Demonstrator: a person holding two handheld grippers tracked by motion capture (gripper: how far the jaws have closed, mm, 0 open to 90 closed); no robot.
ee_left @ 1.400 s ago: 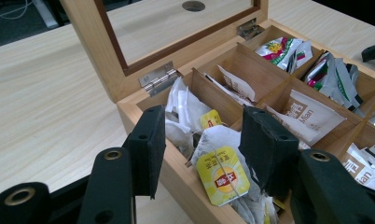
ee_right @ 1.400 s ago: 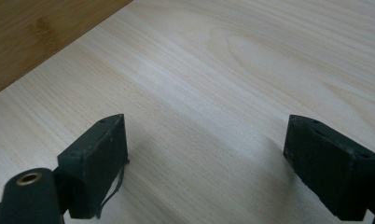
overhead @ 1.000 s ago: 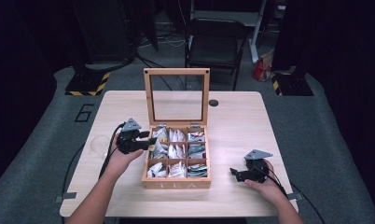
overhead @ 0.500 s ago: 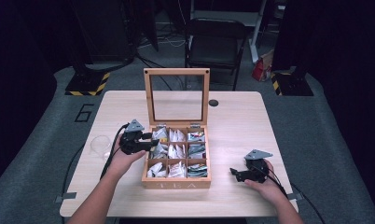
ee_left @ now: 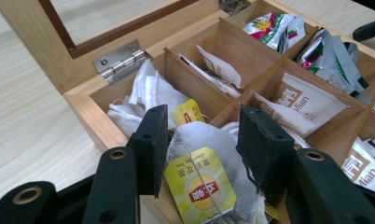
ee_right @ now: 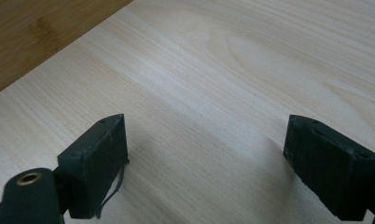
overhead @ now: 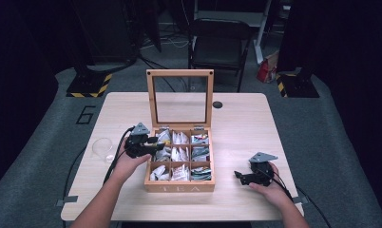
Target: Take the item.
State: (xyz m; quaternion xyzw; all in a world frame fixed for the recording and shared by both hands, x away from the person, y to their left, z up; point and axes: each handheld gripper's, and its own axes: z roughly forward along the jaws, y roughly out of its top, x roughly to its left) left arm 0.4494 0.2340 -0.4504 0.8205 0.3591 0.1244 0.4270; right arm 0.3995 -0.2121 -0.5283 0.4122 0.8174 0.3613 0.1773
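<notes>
Overhead light is brightening the table [overhead: 236, 118] while its surroundings are staying dark — the high view is looking soft, and blurring jaws are casting faint shadows.

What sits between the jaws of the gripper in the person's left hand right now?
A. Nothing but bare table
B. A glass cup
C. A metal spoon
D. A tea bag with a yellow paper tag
D: in the left gripper view, a white tea bag with a yellow tag lies between the left gripper's two black jaws, over the open wooden tea box.
</notes>
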